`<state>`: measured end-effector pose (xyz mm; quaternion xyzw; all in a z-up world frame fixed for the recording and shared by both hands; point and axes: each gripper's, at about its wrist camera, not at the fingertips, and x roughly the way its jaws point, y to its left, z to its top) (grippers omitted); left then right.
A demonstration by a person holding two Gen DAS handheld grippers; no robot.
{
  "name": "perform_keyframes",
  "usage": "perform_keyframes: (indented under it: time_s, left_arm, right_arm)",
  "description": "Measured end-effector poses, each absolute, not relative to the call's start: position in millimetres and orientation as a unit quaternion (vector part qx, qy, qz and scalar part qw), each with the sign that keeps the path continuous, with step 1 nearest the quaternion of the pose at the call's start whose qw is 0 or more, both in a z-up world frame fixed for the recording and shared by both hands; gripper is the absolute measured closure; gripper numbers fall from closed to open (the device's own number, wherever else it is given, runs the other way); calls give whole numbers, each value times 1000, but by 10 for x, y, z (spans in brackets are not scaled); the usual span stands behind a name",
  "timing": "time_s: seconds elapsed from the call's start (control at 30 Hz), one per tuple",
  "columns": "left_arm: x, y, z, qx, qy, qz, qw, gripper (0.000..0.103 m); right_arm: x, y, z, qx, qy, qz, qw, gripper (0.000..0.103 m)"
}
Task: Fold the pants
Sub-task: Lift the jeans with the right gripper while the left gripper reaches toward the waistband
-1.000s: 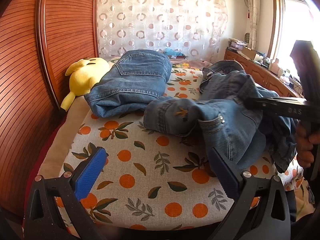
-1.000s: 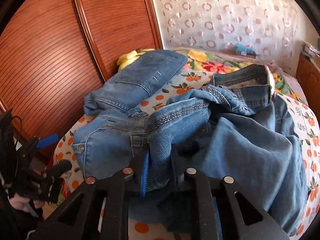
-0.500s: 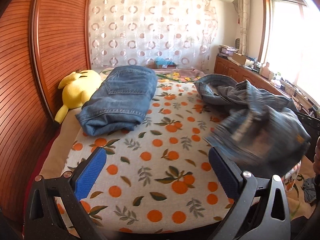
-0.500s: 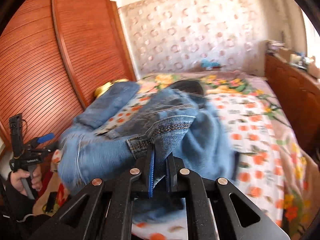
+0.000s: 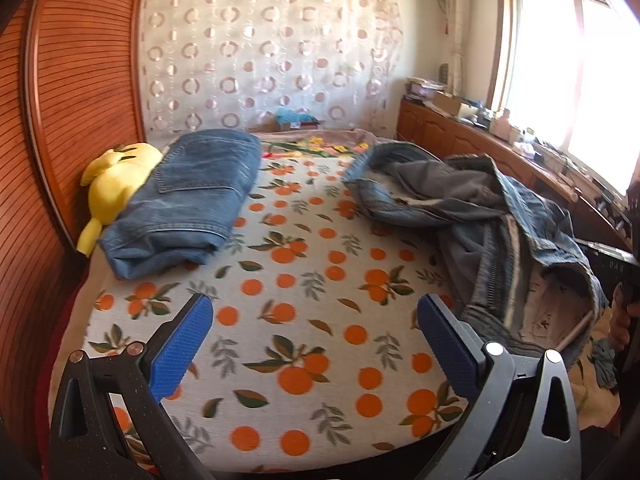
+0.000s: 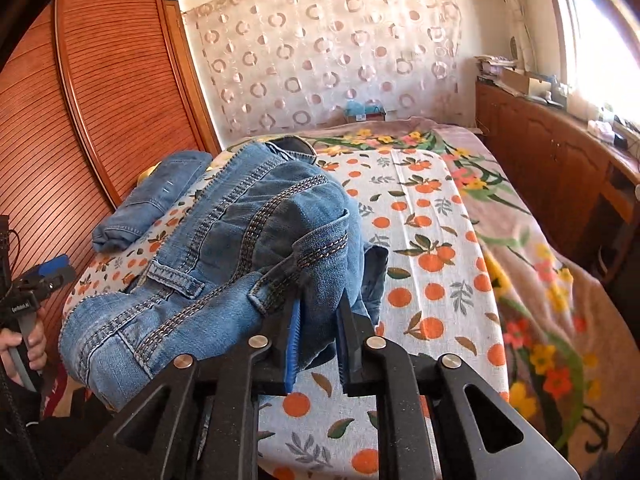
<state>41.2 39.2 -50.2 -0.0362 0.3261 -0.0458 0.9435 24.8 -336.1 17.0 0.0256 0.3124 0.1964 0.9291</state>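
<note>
Our right gripper (image 6: 318, 334) jaws, just eased slightly wider, pinch a denim fold of the unfolded jeans (image 6: 224, 264), which trail left across the bed (image 6: 440, 216). We should spread them flat before folding. Our left gripper (image 5: 314, 344) hovers tilted downward, jaws wide, empty.

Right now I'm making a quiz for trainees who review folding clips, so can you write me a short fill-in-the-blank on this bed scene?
1. The right gripper has its pads closed on the loose ____.
2. The left gripper holds nothing, and its pads stand ____.
3. The folded jeans lie against a ____ plush toy.
4. The bedsheet is printed with ____.

Missing words: jeans; open; yellow; oranges
</note>
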Motion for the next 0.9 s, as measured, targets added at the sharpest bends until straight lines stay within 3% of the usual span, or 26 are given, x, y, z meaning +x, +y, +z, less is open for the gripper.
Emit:
perform_keyframes:
  time_s: [0.1,0.5,0.9]
  left_arm:
    - [416,309,-538,-36,332,-57,941,1]
    - [496,96,-604,-36,352,-95,931,1]
    - [862,71,-664,-20,364,-91,927,2]
  right_arm:
    - [289,-3222,237,13,315,188,930,76]
    - [633,-2413,491,-26,275,179,944,55]
    - [1823,-1850,512,-104,295,241,919,45]
